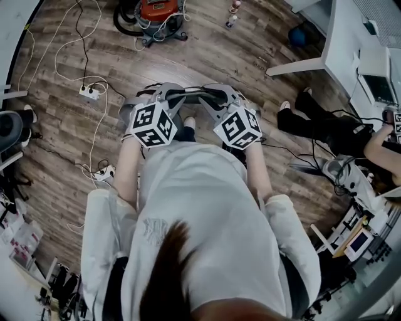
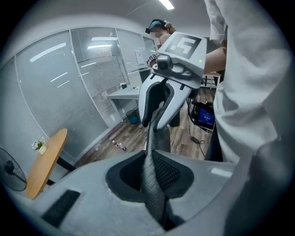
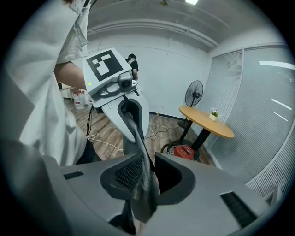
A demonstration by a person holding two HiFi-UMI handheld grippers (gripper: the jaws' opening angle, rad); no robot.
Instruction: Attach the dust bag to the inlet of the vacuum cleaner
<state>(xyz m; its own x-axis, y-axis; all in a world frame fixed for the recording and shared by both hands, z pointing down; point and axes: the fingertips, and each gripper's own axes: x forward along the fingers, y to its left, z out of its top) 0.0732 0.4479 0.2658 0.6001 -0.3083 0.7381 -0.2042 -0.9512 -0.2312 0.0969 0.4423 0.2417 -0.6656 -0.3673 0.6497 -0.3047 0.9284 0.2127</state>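
Right up against the lens, my left gripper point(image 2: 151, 161) had its fingers nearly together, pinched on a grey woven strip of the dust bag point(image 2: 154, 193). My right gripper point(image 3: 145, 160) matched it from the other side, its fingers clamped on the far end of the same strip. The fabric ran taut between them. The two grippers faced each other tip to tip, just ahead of the person's white shirt point(image 1: 207, 207) and above the wood floor point(image 1: 62, 131). Past them, a white power strip point(image 1: 89, 92) lay on the boards with its cable trailing off. Farthest out, the red vacuum cleaner point(image 1: 156, 11) sat on the floor at the foot of a round wooden desk point(image 3: 206, 122). It was well apart from the bag I held.
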